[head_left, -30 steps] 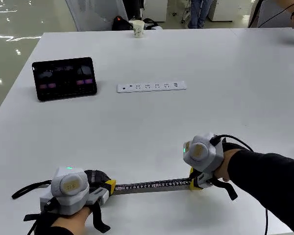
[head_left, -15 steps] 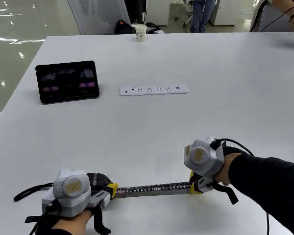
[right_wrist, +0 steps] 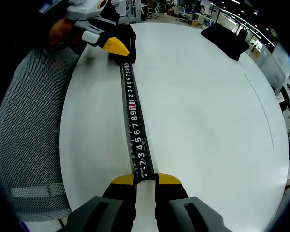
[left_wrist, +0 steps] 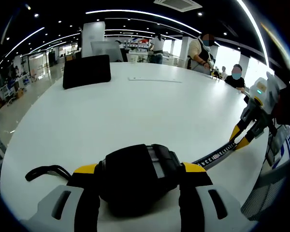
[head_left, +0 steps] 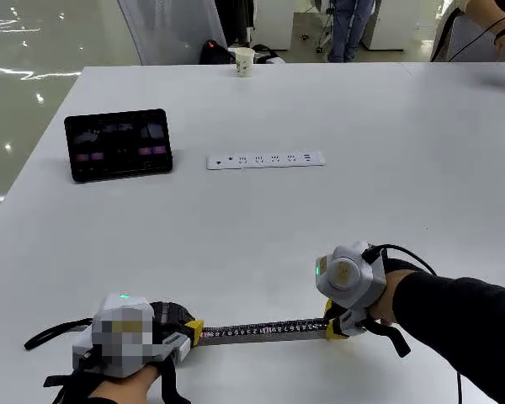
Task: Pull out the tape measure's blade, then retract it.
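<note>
The tape measure's black case [head_left: 170, 320] [left_wrist: 137, 176] lies on the white table near its front edge, clamped between the yellow-tipped jaws of my left gripper [head_left: 181, 330] [left_wrist: 140, 169]. Its dark, numbered blade [head_left: 261, 329] [right_wrist: 134, 130] [left_wrist: 215, 156] stretches to the right along the table. My right gripper [head_left: 335, 328] [right_wrist: 146, 179] is shut on the blade's end. In the right gripper view the left gripper [right_wrist: 111, 43] and case sit at the blade's far end. In the left gripper view the right gripper [left_wrist: 241, 137] shows at the right.
A dark tablet [head_left: 118, 143] stands at the back left, a white power strip [head_left: 265, 159] lies mid-table, and a paper cup [head_left: 244, 61] sits at the far edge. A black strap [left_wrist: 43, 171] trails left of the case. People stand beyond the table.
The head camera has tilted, so the whole scene sits lower. The blade's drawn-out length looks about the same; both grippers keep their holds.
</note>
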A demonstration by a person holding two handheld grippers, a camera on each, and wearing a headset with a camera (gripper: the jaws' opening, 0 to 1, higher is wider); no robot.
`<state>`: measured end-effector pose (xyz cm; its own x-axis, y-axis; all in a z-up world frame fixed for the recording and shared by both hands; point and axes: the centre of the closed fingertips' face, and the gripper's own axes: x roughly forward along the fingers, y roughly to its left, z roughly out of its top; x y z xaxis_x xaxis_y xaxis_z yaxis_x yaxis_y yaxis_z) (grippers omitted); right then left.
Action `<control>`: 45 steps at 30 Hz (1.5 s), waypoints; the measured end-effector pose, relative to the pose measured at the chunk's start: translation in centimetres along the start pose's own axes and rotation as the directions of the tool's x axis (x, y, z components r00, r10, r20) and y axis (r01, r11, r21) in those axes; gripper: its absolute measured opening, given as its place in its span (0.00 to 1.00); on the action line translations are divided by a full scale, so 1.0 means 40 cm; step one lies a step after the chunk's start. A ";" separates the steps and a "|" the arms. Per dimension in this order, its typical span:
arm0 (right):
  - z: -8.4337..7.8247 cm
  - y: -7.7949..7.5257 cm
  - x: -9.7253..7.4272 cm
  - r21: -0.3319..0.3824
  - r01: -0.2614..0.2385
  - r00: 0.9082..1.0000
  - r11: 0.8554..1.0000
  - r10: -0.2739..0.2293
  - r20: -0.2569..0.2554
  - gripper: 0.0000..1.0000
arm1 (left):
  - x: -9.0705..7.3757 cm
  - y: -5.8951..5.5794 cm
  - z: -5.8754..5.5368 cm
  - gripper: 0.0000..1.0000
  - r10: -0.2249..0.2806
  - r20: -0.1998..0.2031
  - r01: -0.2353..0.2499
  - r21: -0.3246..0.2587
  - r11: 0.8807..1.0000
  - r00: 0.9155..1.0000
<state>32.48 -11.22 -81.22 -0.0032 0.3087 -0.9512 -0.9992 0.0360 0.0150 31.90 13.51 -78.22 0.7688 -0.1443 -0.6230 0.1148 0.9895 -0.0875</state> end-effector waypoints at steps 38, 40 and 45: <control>0.032 0.001 0.012 0.037 0.013 1.000 0.999 -0.012 -0.009 0.11 | 0.002 0.003 -0.001 0.62 -0.003 0.002 0.003 -0.003 1.000 1.000; 0.034 0.001 0.013 0.036 0.013 1.000 0.999 -0.013 -0.009 0.11 | 0.002 0.003 -0.001 0.62 -0.004 0.003 0.004 -0.004 1.000 1.000; 0.038 0.003 0.014 0.035 0.012 1.000 0.999 -0.012 -0.010 0.11 | 0.000 0.002 -0.002 0.62 -0.005 0.003 0.005 -0.005 1.000 1.000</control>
<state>32.42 -9.59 -81.29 0.0082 0.2986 -0.9544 -0.9973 0.0727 0.0142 31.87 13.60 -78.31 0.7700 -0.1490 -0.6205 0.1153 0.9888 -0.0943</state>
